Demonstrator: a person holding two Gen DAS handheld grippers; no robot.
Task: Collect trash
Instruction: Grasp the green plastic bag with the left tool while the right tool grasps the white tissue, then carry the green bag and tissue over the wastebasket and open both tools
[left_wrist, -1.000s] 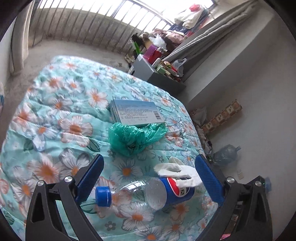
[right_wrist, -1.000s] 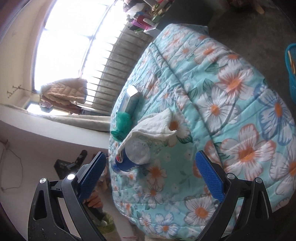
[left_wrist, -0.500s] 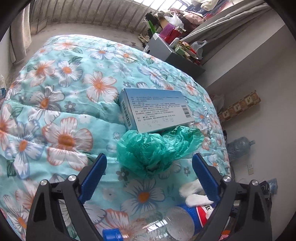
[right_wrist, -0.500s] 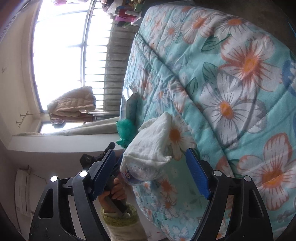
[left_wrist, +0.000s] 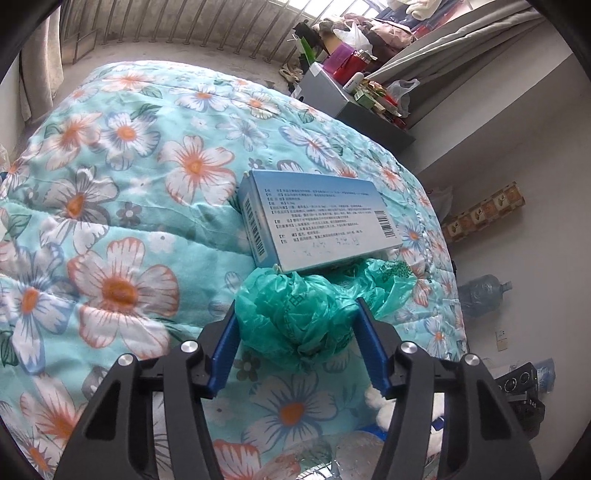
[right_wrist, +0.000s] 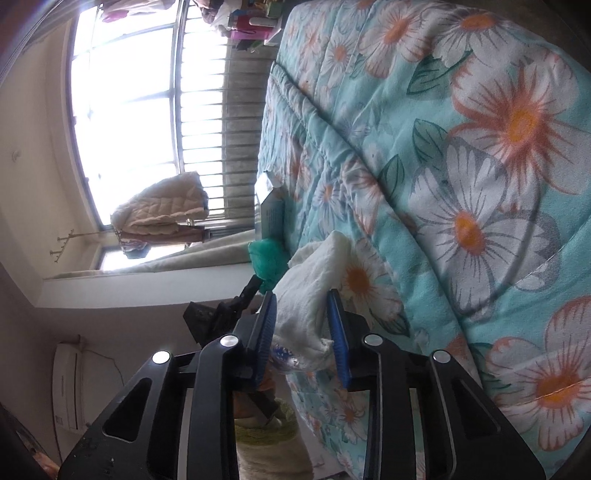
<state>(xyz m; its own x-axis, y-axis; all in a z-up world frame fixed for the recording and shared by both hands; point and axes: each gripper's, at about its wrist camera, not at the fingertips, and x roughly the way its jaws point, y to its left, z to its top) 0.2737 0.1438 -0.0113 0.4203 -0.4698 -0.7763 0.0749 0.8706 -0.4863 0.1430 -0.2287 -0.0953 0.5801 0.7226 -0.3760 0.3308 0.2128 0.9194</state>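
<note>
Left gripper (left_wrist: 295, 332), jaws just closing, presses both blue pads on crumpled green plastic bag (left_wrist: 295, 317); pale blue printed cardboard box (left_wrist: 317, 225) just beyond it. Right gripper (right_wrist: 302, 332), also closing, pinches white crumpled cloth (right_wrist: 310, 295) on floral quilt (right_wrist: 480, 184).

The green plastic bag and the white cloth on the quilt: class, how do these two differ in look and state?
The green plastic bag is crinkly, glossy plastic; the white cloth is soft, matte fabric. The bag is bunched against the blue box; the cloth drapes over a bottle. The left gripper has just been closing around the bag, the right gripper around the cloth. Both lie crumpled on the floral quilt.
</note>
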